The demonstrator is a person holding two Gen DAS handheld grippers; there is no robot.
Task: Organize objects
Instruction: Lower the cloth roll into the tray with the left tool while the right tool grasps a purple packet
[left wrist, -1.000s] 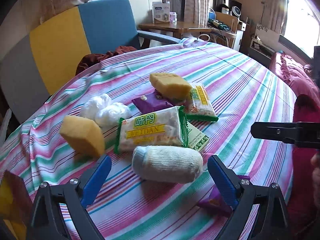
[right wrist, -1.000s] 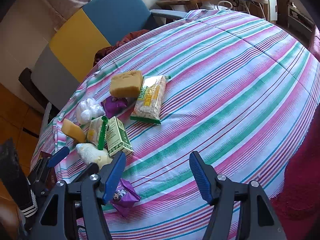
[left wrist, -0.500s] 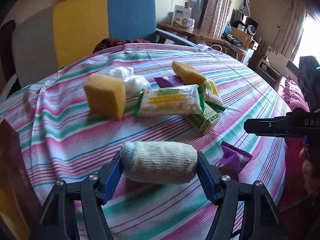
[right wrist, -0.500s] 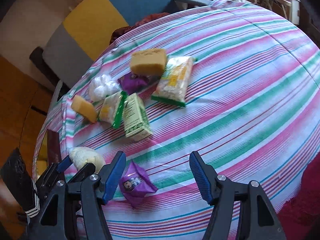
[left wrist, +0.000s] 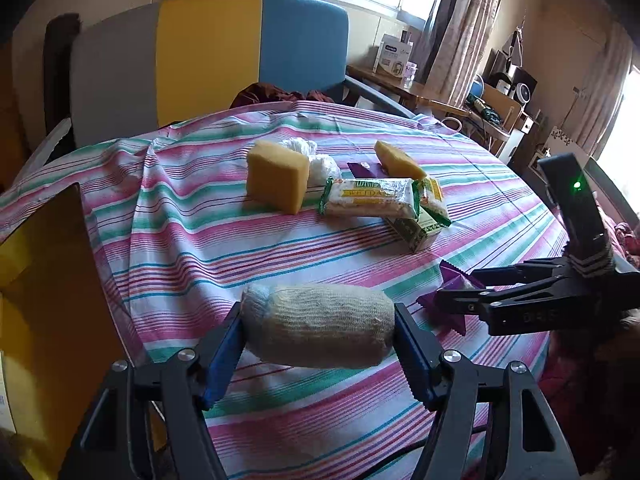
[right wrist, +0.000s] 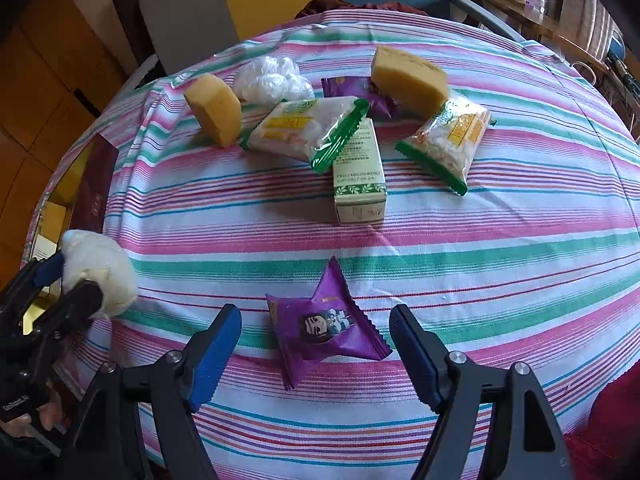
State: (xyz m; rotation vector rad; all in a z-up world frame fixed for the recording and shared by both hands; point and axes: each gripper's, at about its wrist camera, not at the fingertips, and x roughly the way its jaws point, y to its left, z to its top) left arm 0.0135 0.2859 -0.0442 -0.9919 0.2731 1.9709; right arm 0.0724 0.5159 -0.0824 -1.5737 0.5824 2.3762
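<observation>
My left gripper (left wrist: 318, 340) is shut on a rolled whitish knitted cloth (left wrist: 318, 326), held end to end just above the striped tablecloth (left wrist: 180, 240) near the table's left edge. The same roll (right wrist: 98, 268) shows at the far left of the right wrist view. My right gripper (right wrist: 315, 316) points down over a purple snack packet (right wrist: 324, 328). Its jaws are opening; the packet lies between them and neither pad touches it. In the left wrist view that packet (left wrist: 454, 276) lies under the right gripper's fingers (left wrist: 476, 304).
Further back lie two yellow sponges (right wrist: 214, 110) (right wrist: 408, 78), a white plastic wad (right wrist: 272, 80), two green-ended snack packs (right wrist: 308, 130) (right wrist: 450, 140), a green box (right wrist: 358, 172) and another purple packet (right wrist: 352, 88). An open box (left wrist: 40, 280) stands beside the table's left edge, a chair (left wrist: 208, 56) behind.
The left gripper closed on the cloth roll and carried it leftward toward the table's edge. The right gripper moved over the purple packet, rolled, and its jaws widened.
</observation>
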